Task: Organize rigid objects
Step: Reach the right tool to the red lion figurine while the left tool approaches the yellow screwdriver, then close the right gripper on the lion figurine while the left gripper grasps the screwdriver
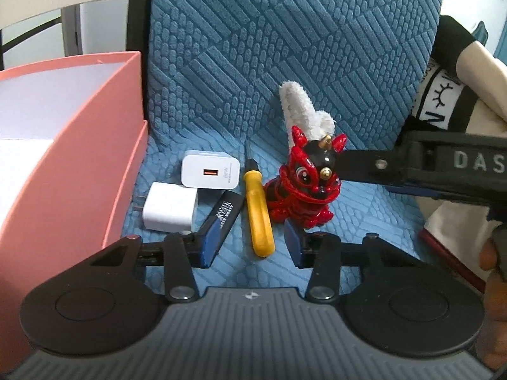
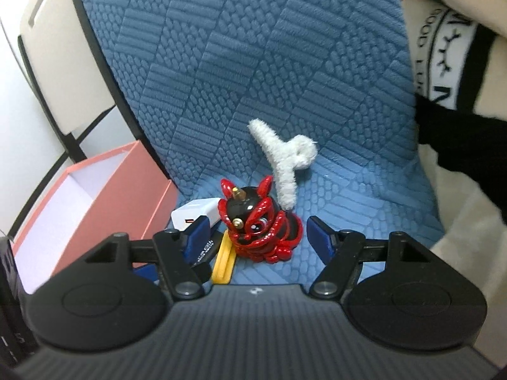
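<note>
Blue quilted cushion (image 1: 317, 47) carries everything I count: two white chargers (image 1: 209, 175) (image 1: 169, 210), one black lighter (image 1: 226, 210), one yellow-handled screwdriver (image 1: 258, 218), one red lion figurine (image 1: 302, 183) and one white fuzzy hair claw (image 1: 301, 110). One pink box (image 1: 82, 164) sits open at the cushion's left. My left gripper (image 1: 250, 243) is half-narrowed, screwdriver handle between its pads, untouched. My right gripper (image 2: 256, 237) stands wide around the lion, not gripping.
</note>
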The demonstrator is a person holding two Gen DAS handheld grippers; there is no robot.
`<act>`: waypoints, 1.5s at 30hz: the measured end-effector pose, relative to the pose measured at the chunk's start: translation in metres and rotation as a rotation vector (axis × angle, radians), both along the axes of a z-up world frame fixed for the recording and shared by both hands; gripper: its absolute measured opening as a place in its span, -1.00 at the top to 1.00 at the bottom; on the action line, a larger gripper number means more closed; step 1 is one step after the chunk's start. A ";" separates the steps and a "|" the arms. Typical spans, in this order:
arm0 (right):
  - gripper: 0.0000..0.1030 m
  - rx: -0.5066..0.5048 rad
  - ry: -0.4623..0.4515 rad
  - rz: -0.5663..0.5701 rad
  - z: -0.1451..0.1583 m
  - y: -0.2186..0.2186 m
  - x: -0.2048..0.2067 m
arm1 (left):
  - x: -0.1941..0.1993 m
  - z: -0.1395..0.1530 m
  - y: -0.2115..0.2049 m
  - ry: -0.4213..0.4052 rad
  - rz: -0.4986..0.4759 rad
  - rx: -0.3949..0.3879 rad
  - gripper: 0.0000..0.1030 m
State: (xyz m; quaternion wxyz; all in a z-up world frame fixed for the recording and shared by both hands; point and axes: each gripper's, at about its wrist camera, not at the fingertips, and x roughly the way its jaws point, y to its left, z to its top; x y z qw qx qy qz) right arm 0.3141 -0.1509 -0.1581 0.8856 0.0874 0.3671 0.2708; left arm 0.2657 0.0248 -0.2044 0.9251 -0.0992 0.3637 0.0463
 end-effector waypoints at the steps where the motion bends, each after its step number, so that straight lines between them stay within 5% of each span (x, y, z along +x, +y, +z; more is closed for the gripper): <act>1: -0.38 -0.003 0.003 0.008 -0.001 0.002 0.002 | 0.002 -0.001 -0.001 0.003 -0.007 0.000 0.06; 15: -0.33 -0.024 0.046 0.038 -0.015 0.026 0.031 | 0.018 -0.023 -0.008 0.064 -0.053 -0.001 0.56; 34: -0.22 -0.120 0.015 0.063 -0.009 0.030 0.015 | -0.001 -0.012 -0.011 0.040 -0.046 -0.014 0.59; 45: -0.18 -0.148 0.079 -0.050 -0.003 0.001 -0.022 | -0.035 -0.008 -0.017 0.044 -0.062 -0.059 0.59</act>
